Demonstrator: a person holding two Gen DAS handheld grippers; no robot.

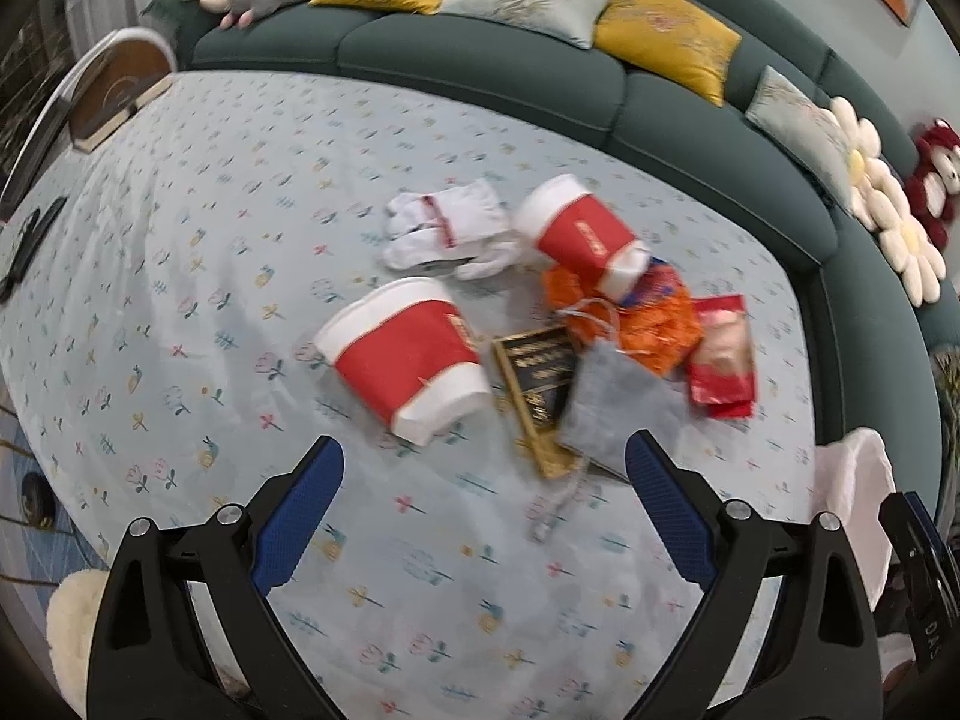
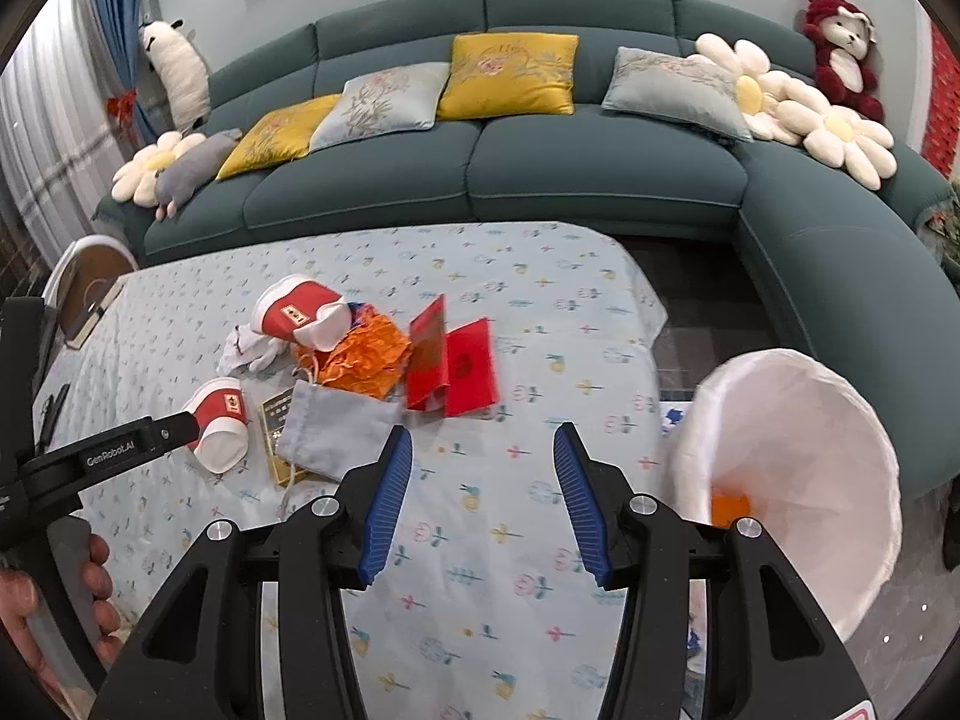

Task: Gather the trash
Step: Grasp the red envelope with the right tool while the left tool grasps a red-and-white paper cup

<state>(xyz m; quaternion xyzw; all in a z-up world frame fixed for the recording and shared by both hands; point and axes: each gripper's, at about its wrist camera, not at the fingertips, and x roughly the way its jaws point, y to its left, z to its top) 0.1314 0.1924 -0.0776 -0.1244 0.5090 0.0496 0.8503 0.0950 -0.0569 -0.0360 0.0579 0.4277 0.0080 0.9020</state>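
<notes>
Trash lies in a heap on the floral tablecloth [image 1: 180, 276]: two red-and-white paper cups [image 1: 408, 354] [image 1: 582, 234] on their sides, crumpled white tissue [image 1: 444, 228], orange crumpled paper [image 1: 654, 324], a red packet [image 1: 723, 360], a black-and-gold card [image 1: 534, 384] and a grey pouch [image 1: 606, 408]. My left gripper [image 1: 483, 468] is open and empty just in front of the near cup and pouch. My right gripper [image 2: 483, 450] is open and empty over the cloth, in front of a red envelope [image 2: 456, 366]. A white-lined bin [image 2: 798, 468] stands right of the table, an orange scrap inside.
A teal corner sofa [image 2: 600, 174] with yellow and grey cushions and plush toys wraps the table's far and right sides. A round white and wood object [image 1: 114, 84] stands at the table's far left. The left gripper's body [image 2: 102, 456] shows in the right wrist view.
</notes>
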